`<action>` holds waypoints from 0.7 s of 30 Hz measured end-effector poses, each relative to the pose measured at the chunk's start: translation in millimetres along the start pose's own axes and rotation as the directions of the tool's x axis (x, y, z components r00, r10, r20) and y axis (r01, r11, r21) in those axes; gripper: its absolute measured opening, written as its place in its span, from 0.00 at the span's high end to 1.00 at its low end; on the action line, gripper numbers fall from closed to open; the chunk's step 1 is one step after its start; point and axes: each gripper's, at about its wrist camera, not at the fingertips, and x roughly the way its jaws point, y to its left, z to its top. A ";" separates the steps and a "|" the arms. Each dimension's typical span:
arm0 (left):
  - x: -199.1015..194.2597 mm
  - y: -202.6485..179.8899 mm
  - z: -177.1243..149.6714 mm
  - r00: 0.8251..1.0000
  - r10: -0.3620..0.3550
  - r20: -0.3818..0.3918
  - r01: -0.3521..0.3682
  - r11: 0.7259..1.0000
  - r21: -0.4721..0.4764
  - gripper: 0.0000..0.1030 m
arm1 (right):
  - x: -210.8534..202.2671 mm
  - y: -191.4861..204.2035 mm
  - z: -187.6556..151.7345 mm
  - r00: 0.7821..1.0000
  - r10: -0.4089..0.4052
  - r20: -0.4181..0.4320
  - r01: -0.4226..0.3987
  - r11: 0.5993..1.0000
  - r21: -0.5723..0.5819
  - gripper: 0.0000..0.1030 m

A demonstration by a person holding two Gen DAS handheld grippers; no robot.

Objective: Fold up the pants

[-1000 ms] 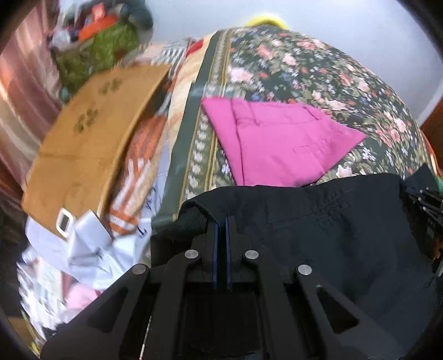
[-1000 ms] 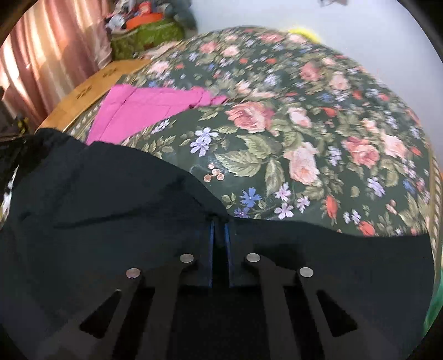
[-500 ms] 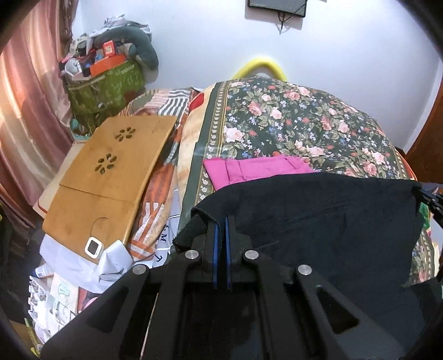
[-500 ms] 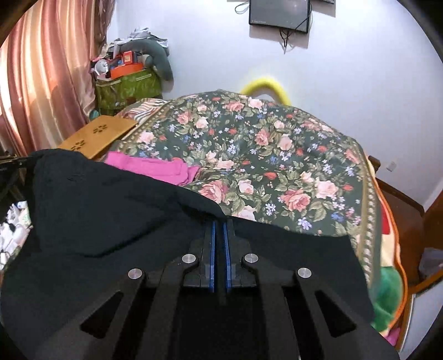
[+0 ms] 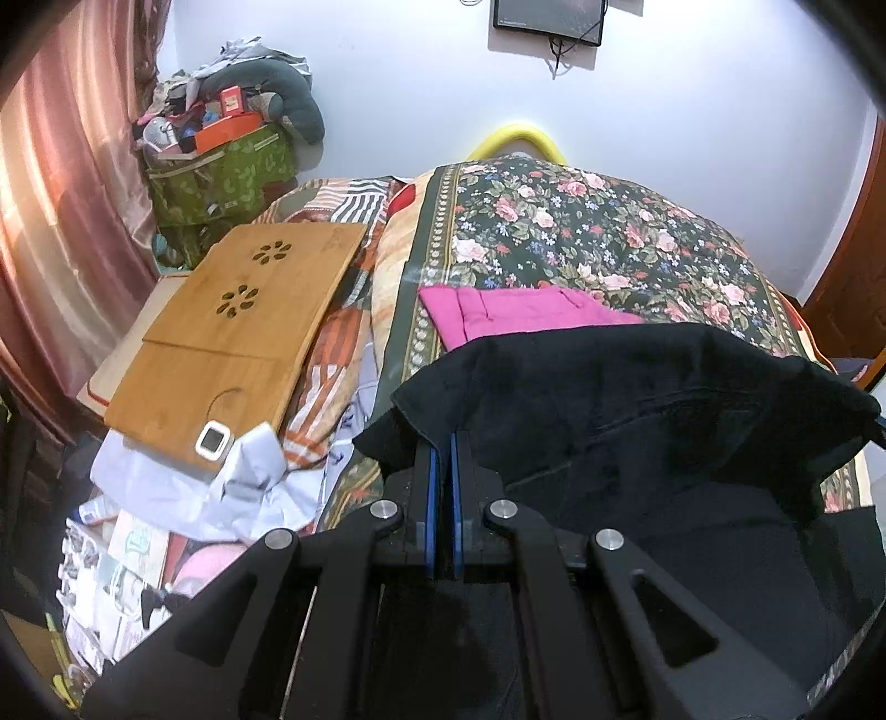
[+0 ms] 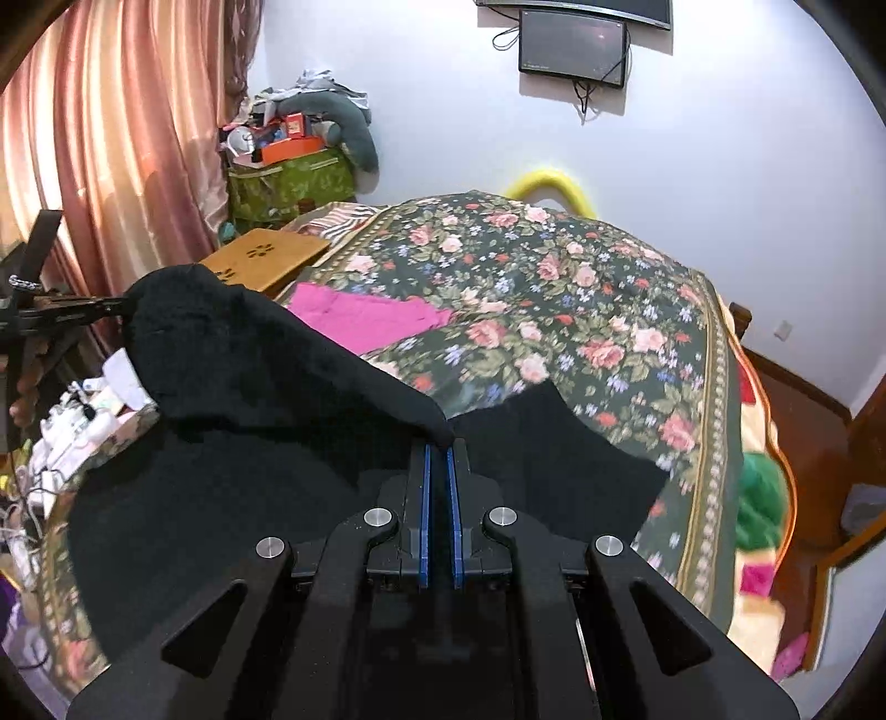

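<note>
Black pants (image 5: 637,399) hang stretched between both grippers above the floral bedspread (image 5: 581,238). My left gripper (image 5: 441,437) is shut on the pants' left top corner. My right gripper (image 6: 440,440) is shut on the other top corner of the black pants (image 6: 266,376), whose lower part drapes down onto the bed. In the right wrist view the left gripper (image 6: 119,303) shows at the far left, pinching the cloth's far corner. Folded pink pants (image 5: 515,313) lie flat on the bed beyond the black cloth, also visible in the right wrist view as pink pants (image 6: 360,315).
A wooden lap desk (image 5: 238,327) lies left of the bed over striped bedding and a pale shirt (image 5: 221,487). A green bag (image 5: 221,177) piled with items stands by the pink curtain (image 5: 61,221). A yellow hoop (image 5: 518,138) and a wall screen (image 6: 573,47) are behind the bed.
Both grippers rose and pulled back, lifting the black pants off the bed. The views tilted up, so the wall, screen and bag came into sight and the pink pants look farther away.
</note>
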 end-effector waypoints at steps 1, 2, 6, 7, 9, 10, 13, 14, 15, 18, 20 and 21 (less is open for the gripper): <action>-3.1 1.8 -3.3 1.000 0.000 0.001 0.000 1.000 -0.001 0.97 | -3.8 4.0 -4.3 1.000 0.004 0.002 -0.004 1.000 0.002 0.95; -7.9 3.6 -9.3 1.000 0.000 0.004 0.000 1.000 -0.001 0.97 | -7.1 7.6 -8.8 1.000 0.008 0.004 -0.008 1.000 -0.001 0.95; -21.3 10.6 -32.4 1.000 0.006 0.004 -0.006 1.000 -0.004 0.97 | -19.5 22.7 -27.9 0.999 0.036 -0.003 -0.036 0.999 0.005 0.95; -23.5 12.5 -38.3 1.000 0.009 0.001 -0.009 1.000 -0.005 0.97 | -22.4 27.0 -31.9 0.999 0.043 -0.006 -0.043 0.999 0.009 0.95; -27.6 17.0 -51.6 1.000 0.020 -0.005 -0.020 1.000 -0.006 0.97 | -28.6 33.9 -41.2 0.999 0.053 -0.007 -0.052 0.999 0.010 0.95; -29.2 18.9 -58.5 1.000 0.019 -0.010 -0.020 1.000 -0.010 0.97 | -31.5 38.2 -47.1 0.998 0.058 -0.009 -0.058 0.998 0.009 0.95; -30.1 24.8 -77.2 0.999 0.017 -0.035 -0.018 0.999 -0.027 0.97 | -34.4 44.9 -60.2 0.997 0.072 -0.021 -0.071 0.997 0.018 0.95; -30.2 26.2 -84.2 0.999 0.021 -0.043 -0.022 0.999 -0.028 0.97 | -34.5 46.9 -65.5 0.997 0.073 -0.028 -0.072 0.997 0.022 0.95; -30.2 27.7 -91.2 0.998 0.024 -0.050 -0.026 0.999 -0.031 0.97 | -34.0 48.8 -71.2 0.997 0.073 -0.036 -0.073 0.997 0.023 0.95; -28.7 33.0 -112.2 0.997 0.019 -0.081 -0.023 0.998 -0.052 0.97 | -33.2 54.8 -85.4 0.995 0.074 -0.060 -0.072 0.997 0.031 0.95; -27.2 36.4 -123.2 0.995 0.021 -0.101 -0.027 0.998 -0.063 0.98 | -30.8 57.0 -93.2 0.993 0.084 -0.080 -0.081 0.996 0.045 0.95; -27.3 38.3 -128.5 0.994 0.028 -0.107 -0.035 0.997 -0.067 0.99 | -29.9 58.2 -98.4 0.992 0.088 -0.091 -0.084 0.995 0.051 0.95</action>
